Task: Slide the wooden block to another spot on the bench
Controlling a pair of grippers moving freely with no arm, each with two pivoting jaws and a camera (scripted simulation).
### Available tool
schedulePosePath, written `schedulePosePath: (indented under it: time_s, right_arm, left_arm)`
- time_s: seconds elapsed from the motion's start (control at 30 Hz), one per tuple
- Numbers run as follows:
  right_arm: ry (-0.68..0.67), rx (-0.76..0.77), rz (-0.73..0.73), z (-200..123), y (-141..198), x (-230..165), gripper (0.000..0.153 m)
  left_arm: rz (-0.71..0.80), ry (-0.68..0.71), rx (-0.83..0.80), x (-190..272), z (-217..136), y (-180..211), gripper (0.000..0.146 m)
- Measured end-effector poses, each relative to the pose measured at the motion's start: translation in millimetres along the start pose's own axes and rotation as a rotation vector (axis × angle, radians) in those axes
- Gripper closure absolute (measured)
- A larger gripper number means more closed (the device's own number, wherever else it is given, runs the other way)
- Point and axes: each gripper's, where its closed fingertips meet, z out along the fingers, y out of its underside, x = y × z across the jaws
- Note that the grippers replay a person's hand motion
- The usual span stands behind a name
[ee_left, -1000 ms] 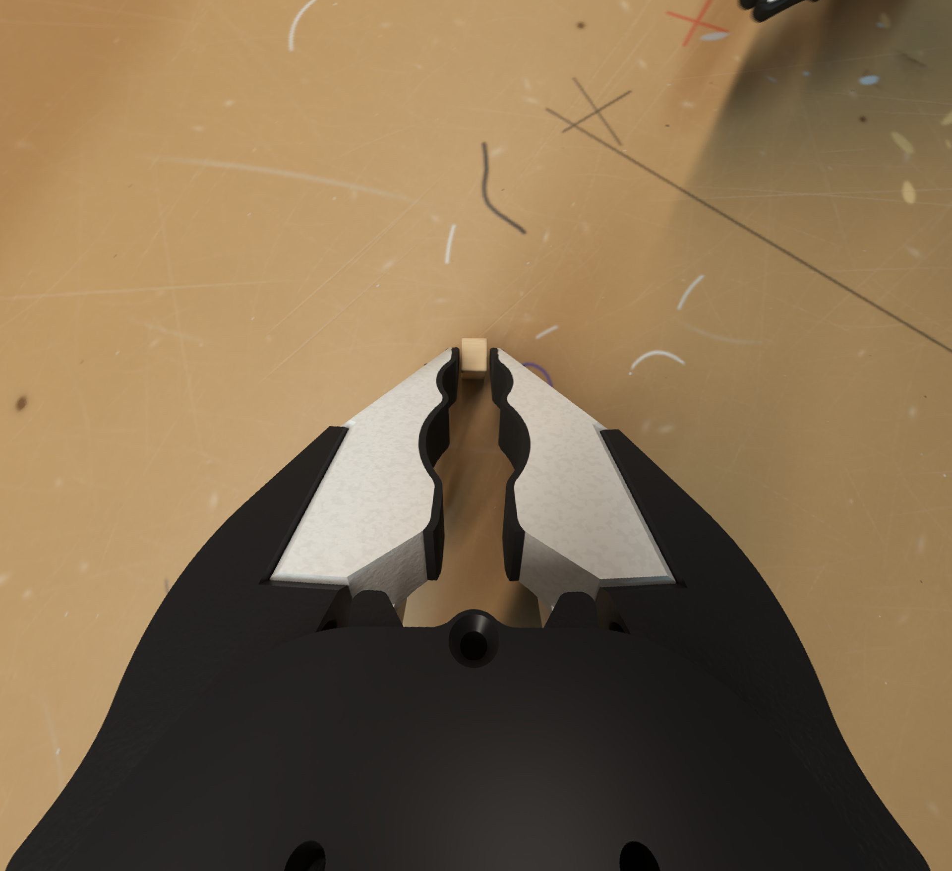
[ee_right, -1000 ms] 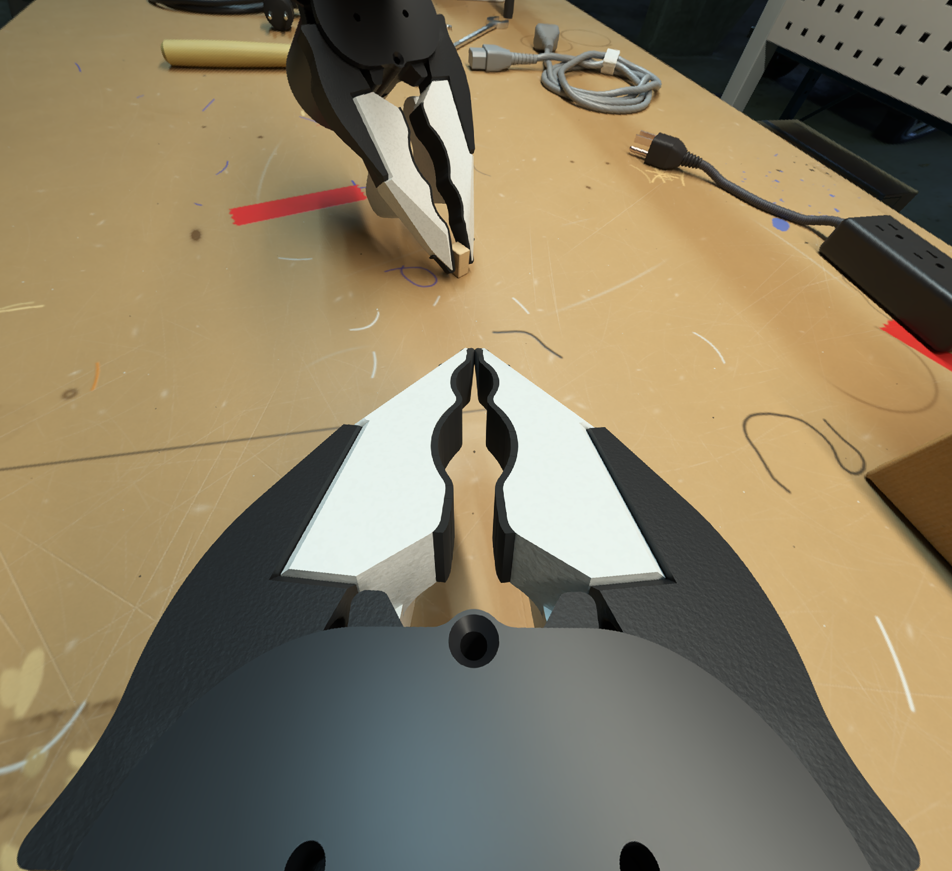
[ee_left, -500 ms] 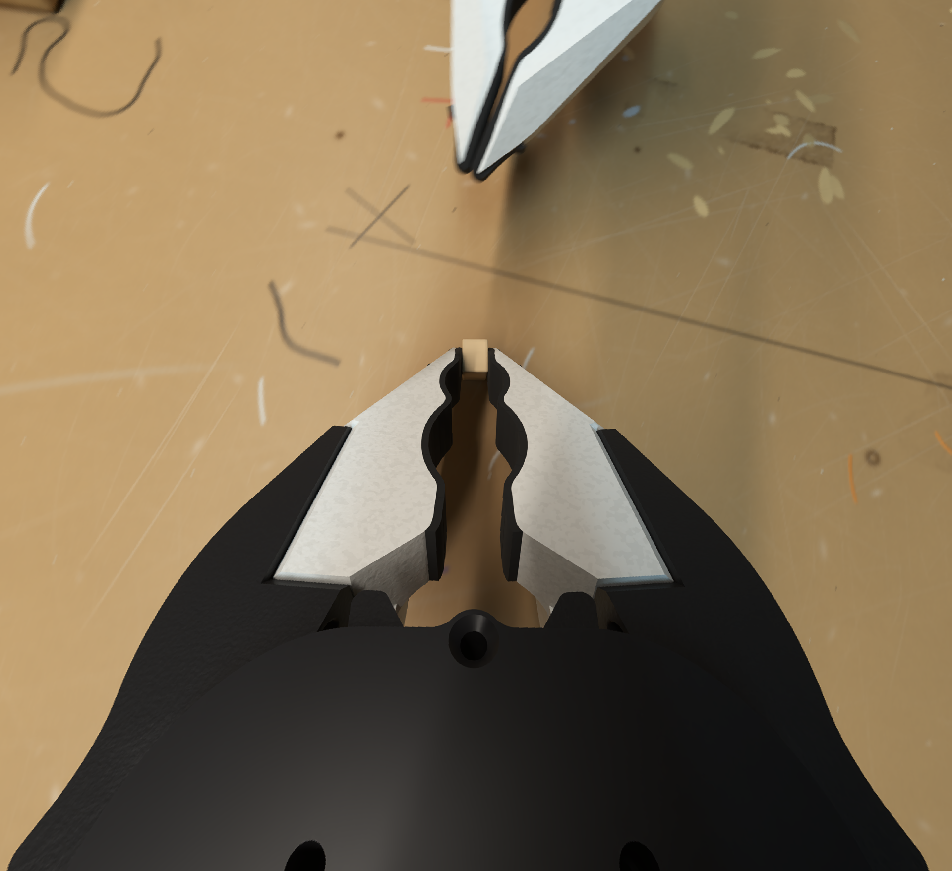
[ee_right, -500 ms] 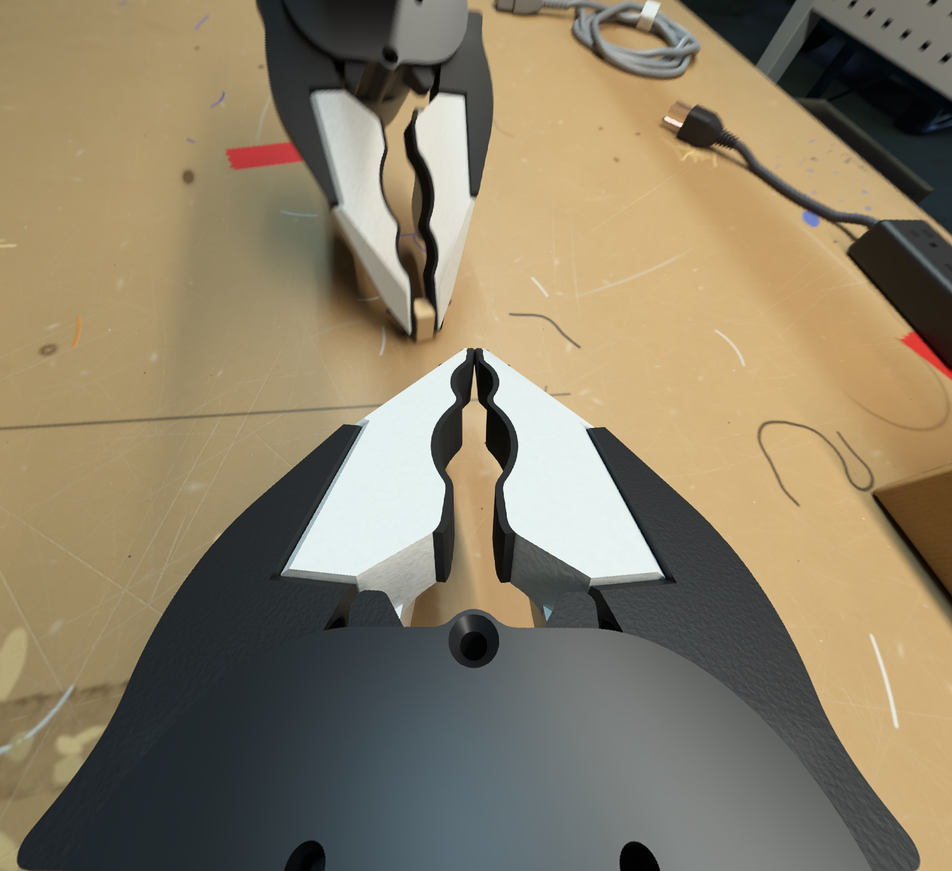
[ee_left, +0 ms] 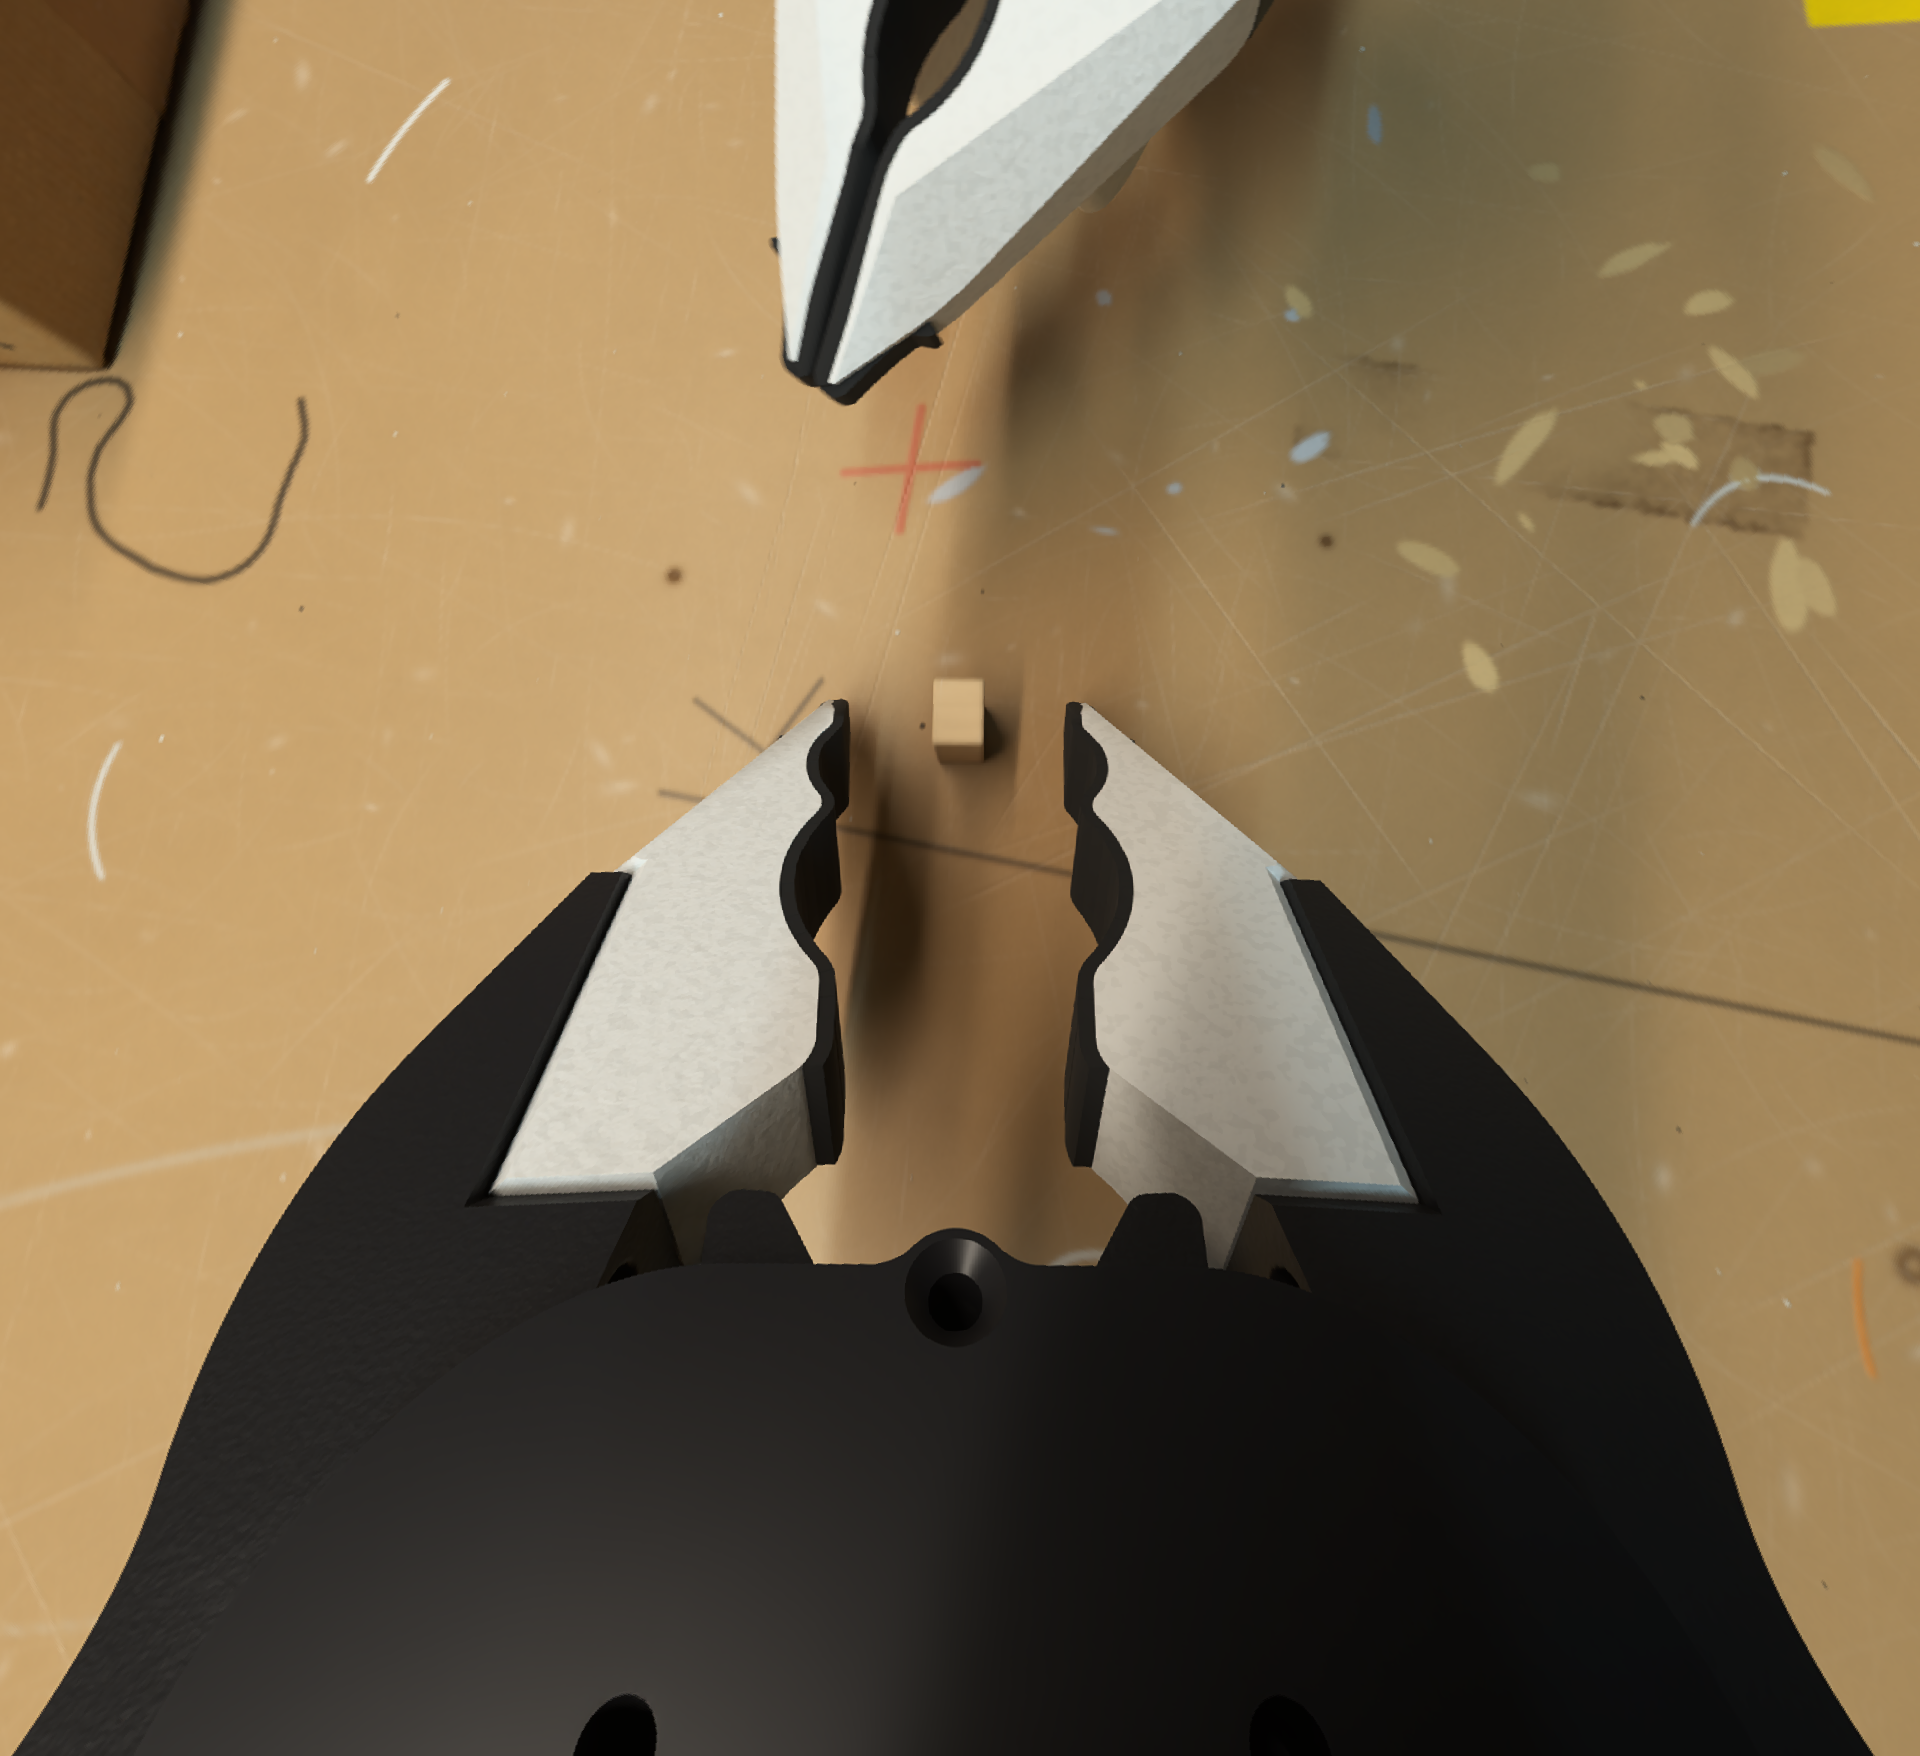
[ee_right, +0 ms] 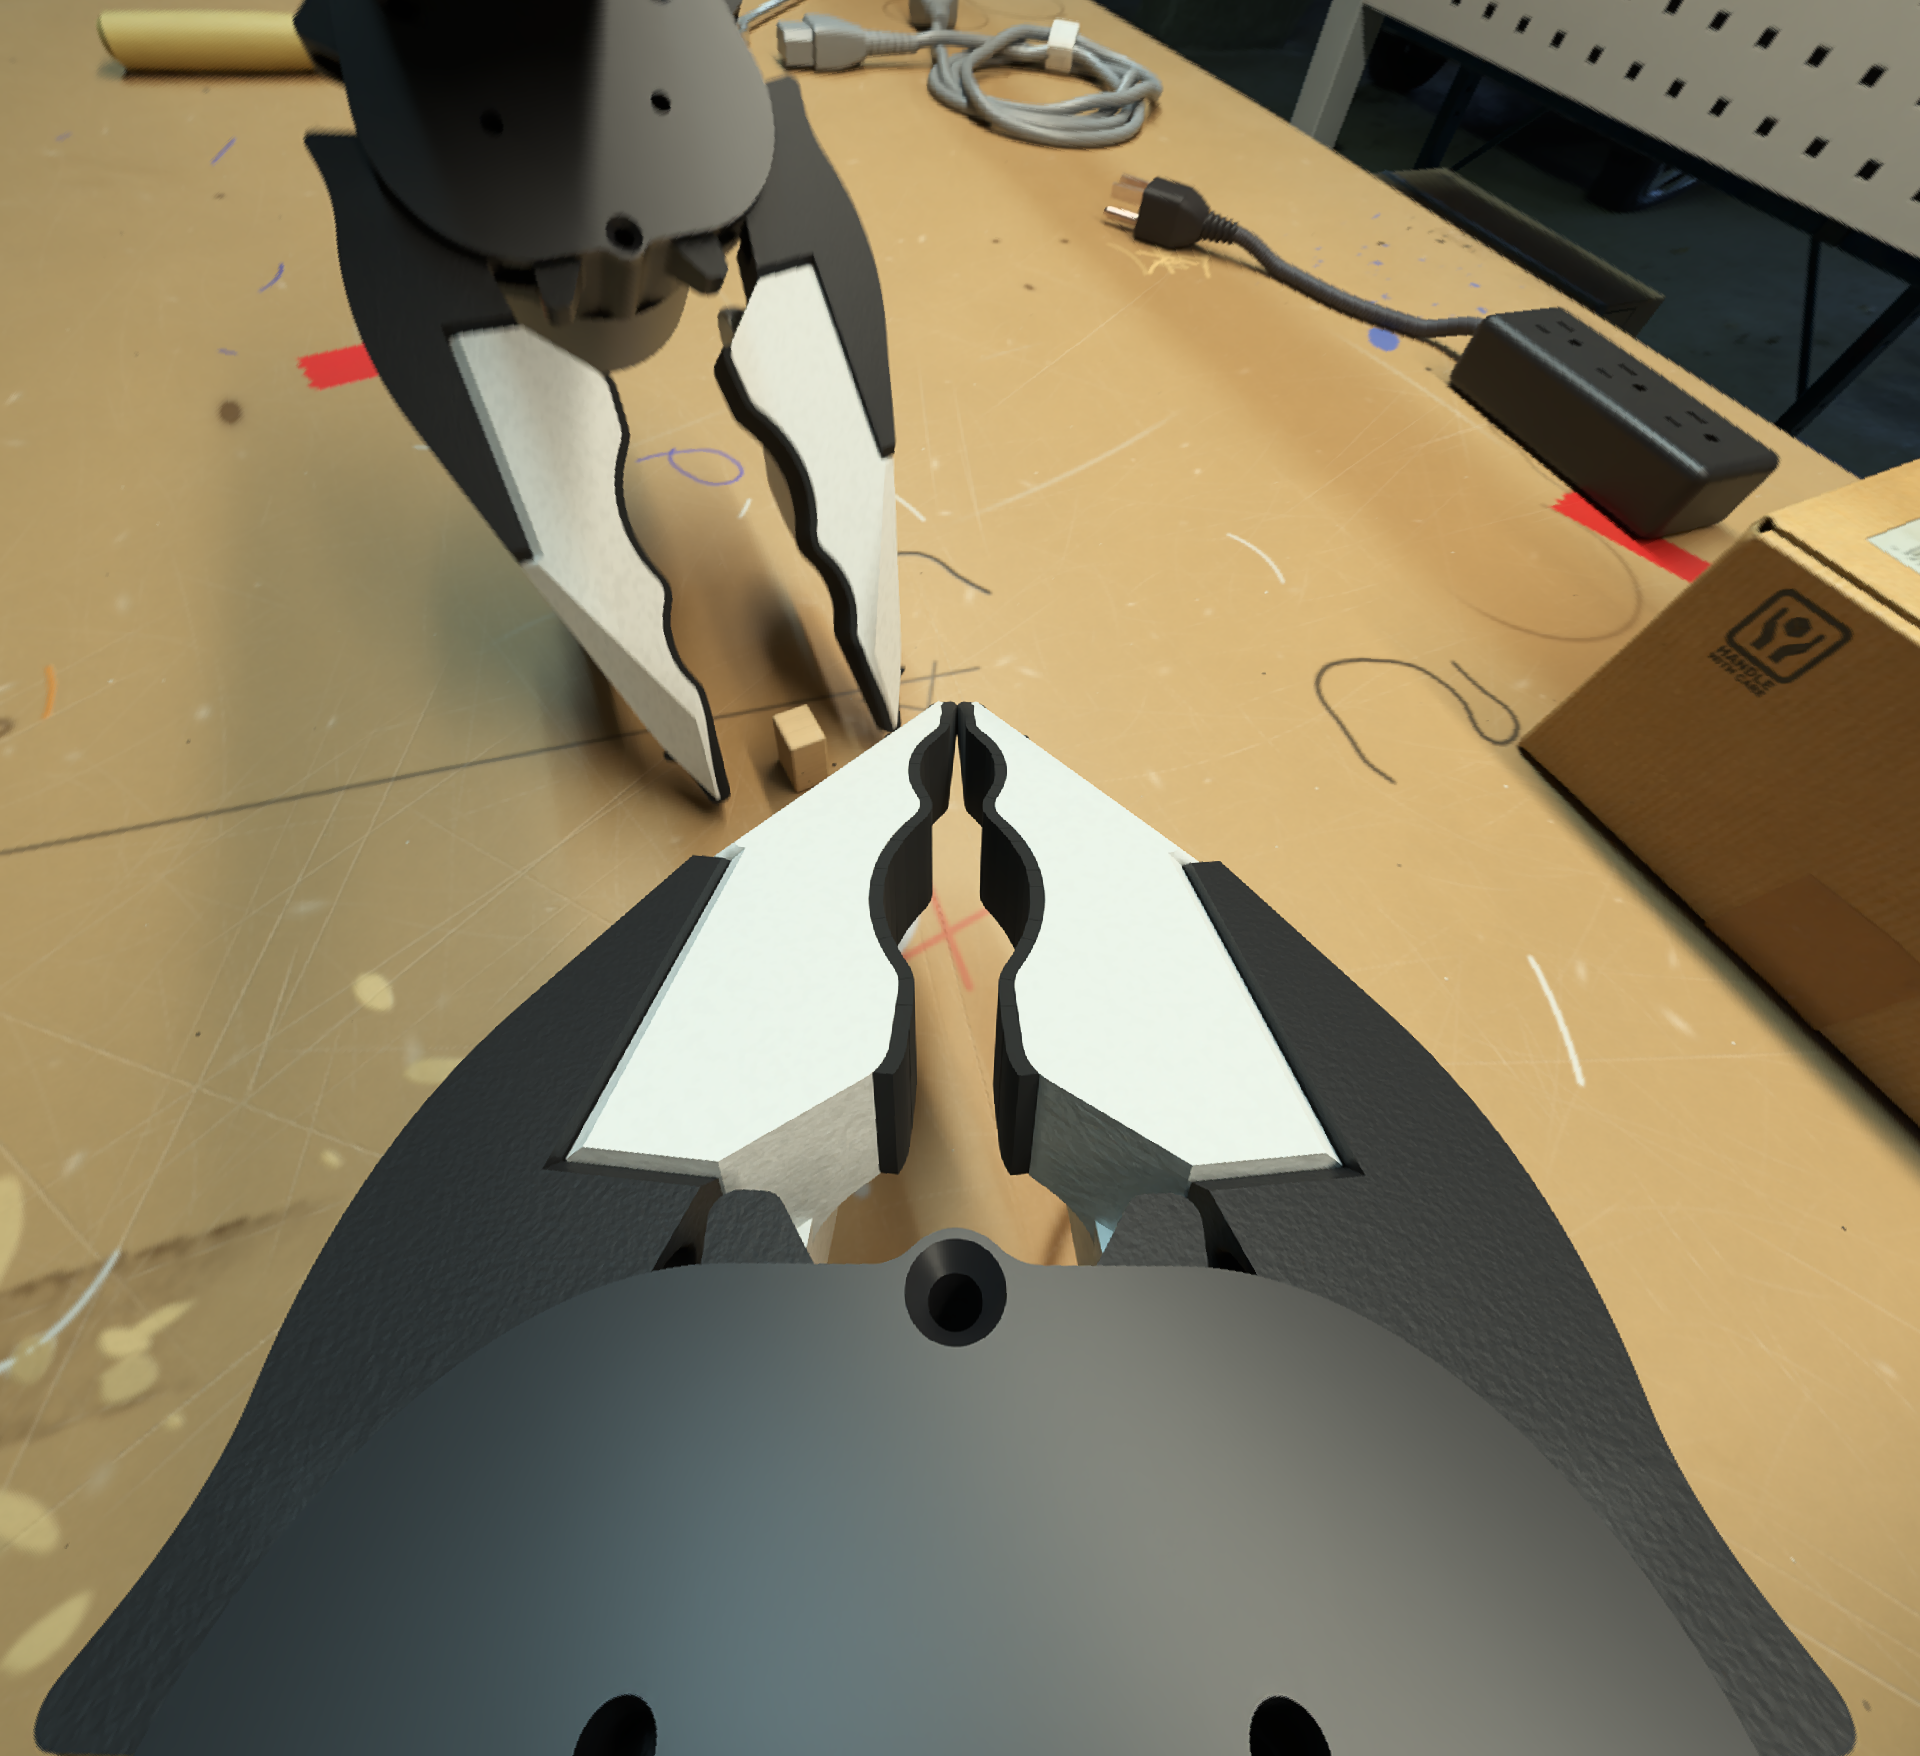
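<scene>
The small wooden block (ee_left: 957,719) rests on the scratched bench, free between the tips of my open left gripper (ee_left: 956,719) and touching neither finger. In the right wrist view the block (ee_right: 800,745) sits on the bench between the left gripper's spread fingers (ee_right: 805,750). My right gripper (ee_right: 956,709) is shut and empty, its tips just right of the block. In the left wrist view the right gripper (ee_left: 831,371) points down at the bench beyond the block, near a red cross mark (ee_left: 909,468).
A cardboard box (ee_right: 1766,750) stands at the right and shows at the top left of the left wrist view (ee_left: 83,96). A black power strip (ee_right: 1600,418) with its cable, a grey coiled cable (ee_right: 1039,80), a yellow roll (ee_right: 197,41) and red tape (ee_right: 332,366) lie farther back.
My left gripper carried the block along the bench toward the right gripper, then opened and let it go. The right gripper stayed shut.
</scene>
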Motion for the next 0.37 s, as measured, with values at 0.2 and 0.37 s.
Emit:
schedulePosePath:
  time_s: [0.2, 0.37]
  right_arm:
    - [-0.11, -0.1, -0.028, 6, 13, -16, 0.153]
    - [-0.189, -0.215, -0.01, 13, 27, -24, 0.153]
  left_arm:
    - [-0.004, -0.04, 0.024, -11, -31, 12, 0.1]
    - [-0.04, -0.031, -0.032, -26, -33, 35, 0.099]
